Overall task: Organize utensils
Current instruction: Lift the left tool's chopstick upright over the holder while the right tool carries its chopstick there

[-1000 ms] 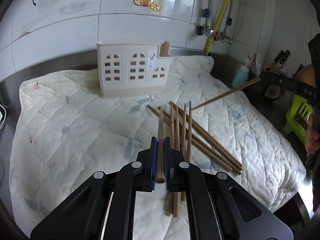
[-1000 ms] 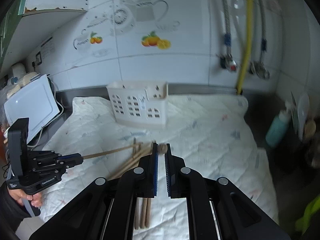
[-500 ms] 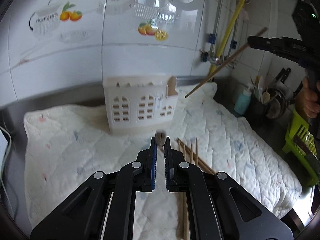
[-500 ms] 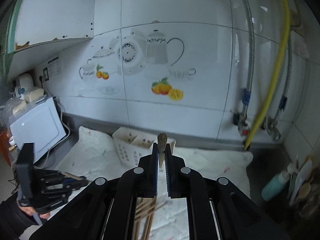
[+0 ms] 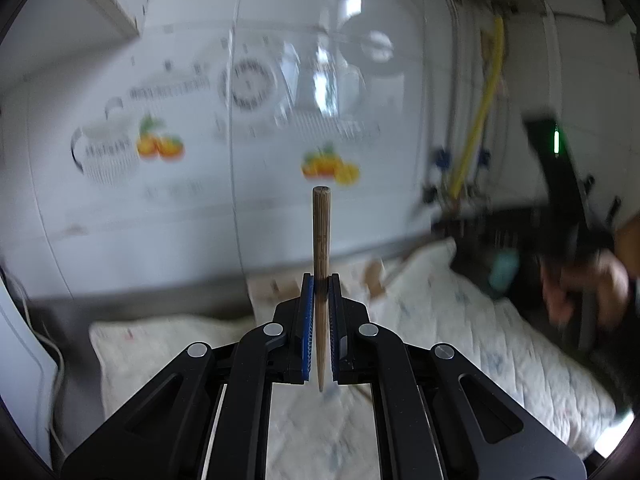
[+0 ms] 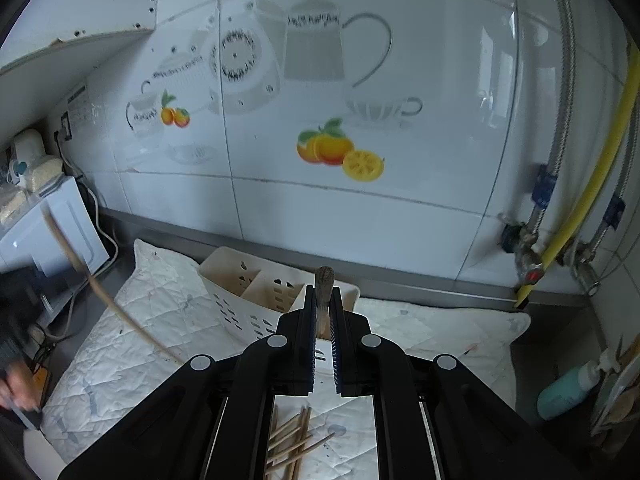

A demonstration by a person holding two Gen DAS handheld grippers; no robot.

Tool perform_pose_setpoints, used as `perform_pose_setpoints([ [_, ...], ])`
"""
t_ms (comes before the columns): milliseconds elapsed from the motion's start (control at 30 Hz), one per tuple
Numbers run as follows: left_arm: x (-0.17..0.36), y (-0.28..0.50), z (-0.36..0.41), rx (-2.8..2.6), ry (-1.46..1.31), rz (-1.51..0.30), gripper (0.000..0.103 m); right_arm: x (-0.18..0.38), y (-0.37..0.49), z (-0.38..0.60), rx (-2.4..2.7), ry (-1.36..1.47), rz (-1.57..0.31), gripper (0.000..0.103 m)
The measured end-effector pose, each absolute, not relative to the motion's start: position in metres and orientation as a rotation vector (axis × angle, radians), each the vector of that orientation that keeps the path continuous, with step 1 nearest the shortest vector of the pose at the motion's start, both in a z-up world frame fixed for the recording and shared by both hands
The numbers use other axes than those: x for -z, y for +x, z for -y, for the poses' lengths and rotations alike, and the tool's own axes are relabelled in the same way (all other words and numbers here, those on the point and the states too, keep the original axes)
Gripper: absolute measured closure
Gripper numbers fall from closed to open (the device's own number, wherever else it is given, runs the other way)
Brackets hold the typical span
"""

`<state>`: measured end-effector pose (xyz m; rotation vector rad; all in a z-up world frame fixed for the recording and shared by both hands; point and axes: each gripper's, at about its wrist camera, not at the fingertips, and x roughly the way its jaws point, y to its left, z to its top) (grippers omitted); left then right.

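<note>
Holding one thin wooden chopstick upright in each clamped gripper.
Left gripper raised toward the wall; right gripper above the white slotted plastic holder, pinching its own chopstick.

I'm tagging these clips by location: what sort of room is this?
Most likely a home kitchen counter. The tiled wall carries teapot and fruit decals, a white utensil holder stands on a quilted mat, and a yellow hose runs down to wall valves.

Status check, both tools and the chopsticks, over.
Left tool shut on one wooden chopstick, lifted. Right tool shut on another wooden chopstick, over white slotted plastic holder. Loose chopsticks on quilted mat. Path clear.
</note>
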<state>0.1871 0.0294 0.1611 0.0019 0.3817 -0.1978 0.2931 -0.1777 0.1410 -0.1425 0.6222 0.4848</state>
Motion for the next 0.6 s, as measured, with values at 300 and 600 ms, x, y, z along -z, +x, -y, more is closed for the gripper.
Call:
perform_pose_setpoints([
  [300, -0.207, 0.231, -0.033, 0.107, 0.012, -0.239, 0.098, -0.119, 0.309, 0.171, -0.475, -0.167, -0.650, 0.097],
  [600, -0.172, 0.280, -0.033, 0.077, -0.002, -0.322, 0.098, -0.107, 0.314, 0.172, -0.477, -0.182, -0.662, 0.097],
])
